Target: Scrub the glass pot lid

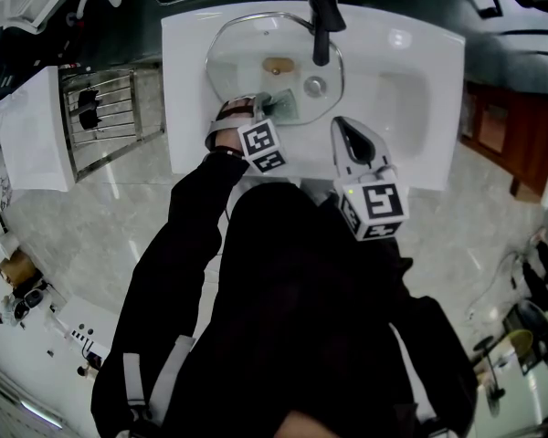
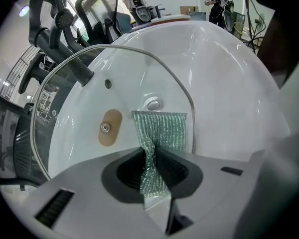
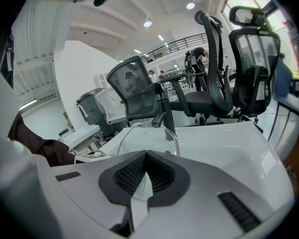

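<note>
Two grippers | left gripper (image 2: 152, 158) pinched green cloth (image 2: 160, 129) at glass lid's (image 1: 256, 53) 5 o'clock edge | lid lay at sink's (image 1: 420, 71) 9 o'clock, open room at 3 | right gripper (image 3: 145, 156) closed, empty.

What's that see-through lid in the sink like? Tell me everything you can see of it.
The glass pot lid is round and clear, edged with a thin metal rim. It has a tan knob fitting with a screw at its centre, and a small vent hole. It lies in the white sink under the black tap, and the drain shows through it. A green mesh cloth, pinched in the left gripper, lies on it near the rim.
</note>
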`<state>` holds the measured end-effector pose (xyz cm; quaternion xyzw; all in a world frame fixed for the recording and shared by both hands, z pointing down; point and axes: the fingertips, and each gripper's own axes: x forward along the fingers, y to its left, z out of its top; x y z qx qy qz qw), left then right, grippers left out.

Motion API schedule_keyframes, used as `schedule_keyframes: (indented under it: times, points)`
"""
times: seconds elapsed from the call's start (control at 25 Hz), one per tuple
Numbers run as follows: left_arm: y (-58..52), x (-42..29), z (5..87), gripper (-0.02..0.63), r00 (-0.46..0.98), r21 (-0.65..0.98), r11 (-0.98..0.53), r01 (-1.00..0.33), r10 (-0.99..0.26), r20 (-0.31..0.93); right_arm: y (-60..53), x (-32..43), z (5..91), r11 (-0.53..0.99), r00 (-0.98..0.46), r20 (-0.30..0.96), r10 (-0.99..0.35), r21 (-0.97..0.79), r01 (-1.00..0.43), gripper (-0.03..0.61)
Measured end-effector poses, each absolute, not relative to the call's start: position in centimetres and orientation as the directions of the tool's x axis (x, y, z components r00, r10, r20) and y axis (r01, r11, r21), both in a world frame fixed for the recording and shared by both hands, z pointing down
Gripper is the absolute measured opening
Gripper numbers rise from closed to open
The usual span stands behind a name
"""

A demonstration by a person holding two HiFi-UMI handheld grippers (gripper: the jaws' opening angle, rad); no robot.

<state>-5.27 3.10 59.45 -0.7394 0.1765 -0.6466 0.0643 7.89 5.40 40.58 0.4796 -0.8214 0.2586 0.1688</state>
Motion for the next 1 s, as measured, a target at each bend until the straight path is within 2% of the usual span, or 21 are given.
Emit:
schedule_keyframes:
  times: [1.0]
  points:
    - [4.0, -3.2, 59.9, 0.06, 0.127, -0.266, -0.95, -0.162, -0.287, 0.949, 5.0, 8.6, 40.7, 0.396, -0.475, 0.527, -0.704, -0.264, -0.88, 0.003]
